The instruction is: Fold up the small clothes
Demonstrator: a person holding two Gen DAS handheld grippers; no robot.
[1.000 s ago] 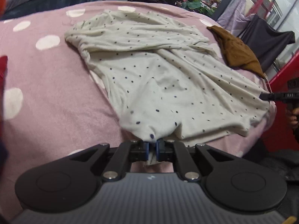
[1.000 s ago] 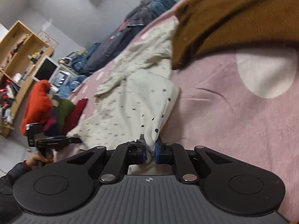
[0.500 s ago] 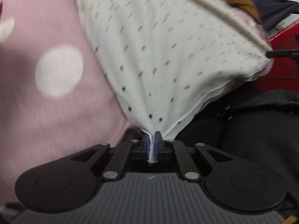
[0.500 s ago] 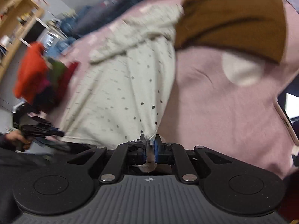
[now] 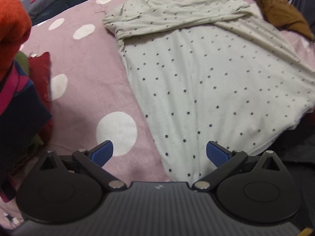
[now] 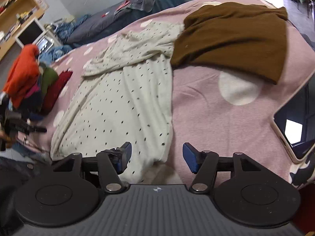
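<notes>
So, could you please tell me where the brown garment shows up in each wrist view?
Left wrist view: brown garment at the top right corner, beyond the dotted cream garment.
Right wrist view: brown garment upper centre-right, overlapping the cream garment's top.
Shared landmark: the orange-topped clothes pile at left.

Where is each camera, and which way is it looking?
Left wrist: sits on the left gripper, jaws open, looking across the dotted shirt on the pink bedspread.
Right wrist: sits on the right gripper, jaws open, looking along the shirt's other side toward the brown cloth.
Both show the shirt, the brown cloth and the bedspread.
</notes>
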